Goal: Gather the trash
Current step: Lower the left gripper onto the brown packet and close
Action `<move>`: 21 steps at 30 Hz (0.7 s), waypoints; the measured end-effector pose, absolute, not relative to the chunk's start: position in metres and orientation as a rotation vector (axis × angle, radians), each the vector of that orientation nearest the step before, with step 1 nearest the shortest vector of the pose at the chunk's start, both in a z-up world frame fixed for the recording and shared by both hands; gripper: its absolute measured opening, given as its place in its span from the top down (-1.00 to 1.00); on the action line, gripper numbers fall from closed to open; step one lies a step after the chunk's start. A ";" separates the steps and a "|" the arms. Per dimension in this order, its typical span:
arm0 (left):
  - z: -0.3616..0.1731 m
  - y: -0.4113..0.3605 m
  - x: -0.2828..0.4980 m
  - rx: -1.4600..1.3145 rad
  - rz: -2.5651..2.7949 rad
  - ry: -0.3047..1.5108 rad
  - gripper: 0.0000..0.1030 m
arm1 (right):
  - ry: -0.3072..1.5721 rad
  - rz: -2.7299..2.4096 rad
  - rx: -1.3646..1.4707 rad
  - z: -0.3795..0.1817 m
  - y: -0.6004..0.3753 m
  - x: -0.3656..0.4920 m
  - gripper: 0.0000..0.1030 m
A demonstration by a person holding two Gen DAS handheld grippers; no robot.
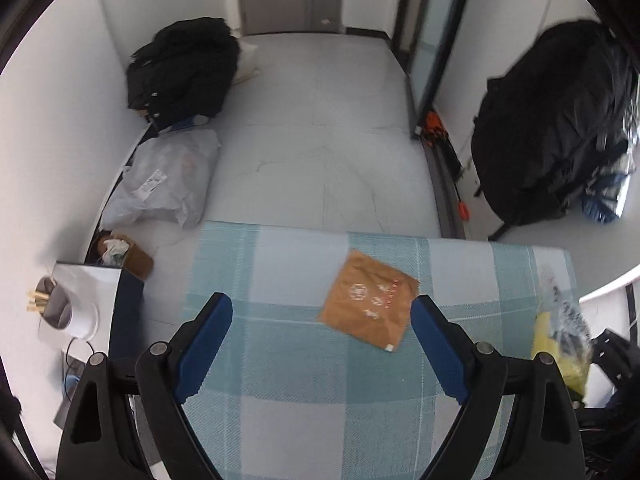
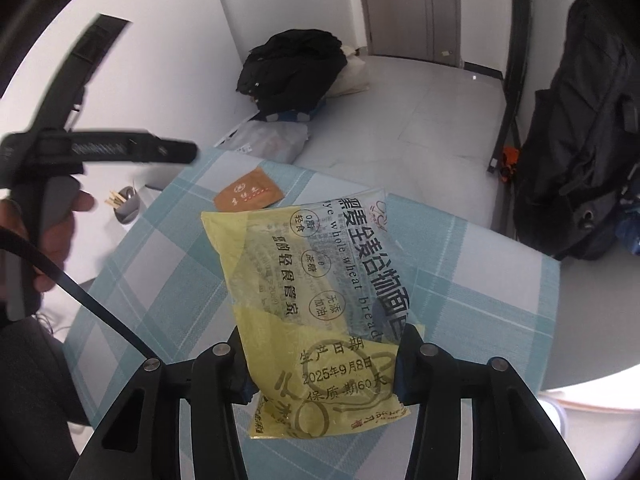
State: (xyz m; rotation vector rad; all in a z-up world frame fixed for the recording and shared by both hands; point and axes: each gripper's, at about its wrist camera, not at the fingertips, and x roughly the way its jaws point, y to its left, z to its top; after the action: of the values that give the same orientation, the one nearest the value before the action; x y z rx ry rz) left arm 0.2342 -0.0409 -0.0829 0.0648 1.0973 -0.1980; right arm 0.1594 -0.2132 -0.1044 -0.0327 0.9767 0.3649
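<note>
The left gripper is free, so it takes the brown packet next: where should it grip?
Grip the brown packet by its near right corner, beside the right pad. It lies flat on the checked cloth, so come down from above with the open left gripper and pinch along that edge, probably dragging it up.

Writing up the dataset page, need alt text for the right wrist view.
The right gripper pinches a yellow-and-clear bread wrapper above a table with a blue-and-white checked tablecloth. A brown paper packet lies farther back on the cloth, and a hand holds the left gripper at the frame's left.
</note>
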 end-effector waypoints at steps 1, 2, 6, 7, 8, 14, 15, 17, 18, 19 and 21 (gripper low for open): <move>-0.087 -0.045 0.236 0.085 -0.211 1.104 -0.73 | 0.971 0.363 -0.027 -0.103 -0.218 0.158 0.08; -0.090 -0.049 0.237 0.108 -0.227 1.109 -0.73 | 0.967 0.360 -0.024 -0.101 -0.221 0.157 0.08; -0.108 -0.055 0.245 0.133 -0.304 1.170 -0.73 | 0.952 0.353 -0.009 -0.096 -0.232 0.153 0.08; -0.114 -0.056 0.247 0.145 -0.320 1.193 -0.73 | 0.952 0.350 -0.010 -0.096 -0.234 0.152 0.08; -0.117 -0.057 0.248 0.168 -0.324 1.203 -0.73 | 0.951 0.346 -0.011 -0.096 -0.237 0.152 0.08; -0.126 -0.057 0.255 0.230 -0.364 1.222 -0.73 | 0.950 0.334 0.007 -0.093 -0.249 0.150 0.08; -0.126 -0.059 0.256 0.240 -0.370 1.220 -0.73 | 0.946 0.334 0.011 -0.091 -0.251 0.151 0.08; -0.126 -0.060 0.254 0.260 -0.391 1.209 -0.73 | 0.941 0.333 0.016 -0.090 -0.252 0.151 0.08; -0.126 -0.060 0.254 0.271 -0.404 1.201 -0.73 | 0.942 0.333 0.018 -0.089 -0.252 0.152 0.08; -0.126 -0.061 0.255 0.277 -0.419 1.199 -0.72 | 0.940 0.335 0.020 -0.089 -0.252 0.152 0.08; -0.126 -0.061 0.256 0.289 -0.441 1.198 -0.71 | 0.941 0.334 0.020 -0.089 -0.253 0.151 0.08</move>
State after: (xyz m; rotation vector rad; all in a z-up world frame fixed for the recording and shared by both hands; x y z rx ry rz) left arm 0.2560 -0.0615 -0.1260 0.2893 1.1981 -0.4409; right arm 0.1511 -0.2526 -0.0887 0.0203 0.9408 0.3337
